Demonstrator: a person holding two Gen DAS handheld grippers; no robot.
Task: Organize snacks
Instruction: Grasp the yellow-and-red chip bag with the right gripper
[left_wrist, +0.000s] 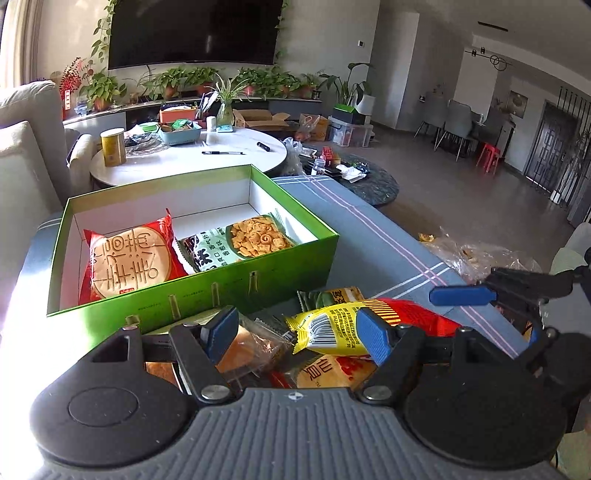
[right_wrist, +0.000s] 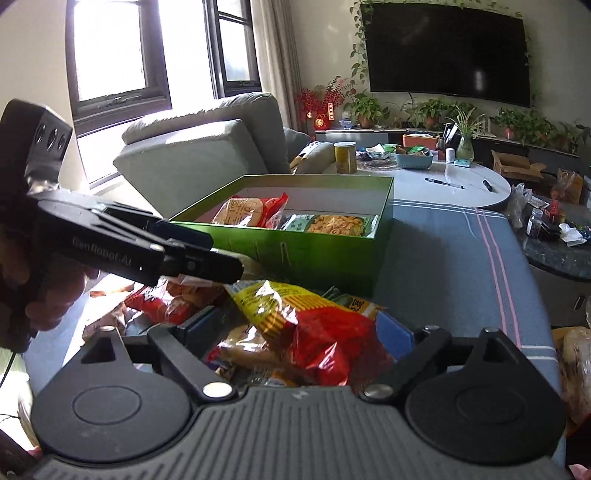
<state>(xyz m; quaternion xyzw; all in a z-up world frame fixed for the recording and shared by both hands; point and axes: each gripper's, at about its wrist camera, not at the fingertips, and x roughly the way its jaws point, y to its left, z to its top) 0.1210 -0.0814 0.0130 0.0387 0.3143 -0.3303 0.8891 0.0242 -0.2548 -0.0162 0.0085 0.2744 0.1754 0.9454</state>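
Hovering over the loose snack pile on the striped tabletop (left_wrist: 369, 229), left claw (left_wrist: 299, 332) gaping half-wide around a yellow-and-red snack packet (left_wrist: 332, 326), pads not visibly pressing it. Straddling the same packet from the opposite side, right claw (right_wrist: 299, 332) likewise parted, grip unclear. Sitting just beyond, green box (left_wrist: 258, 280) already holding a red cracker bag (left_wrist: 129, 258) and a green snack bag (left_wrist: 236, 240)

The red-and-yellow snack bag (right_wrist: 314, 325) hides the right gripper's (right_wrist: 295, 332) right pad.
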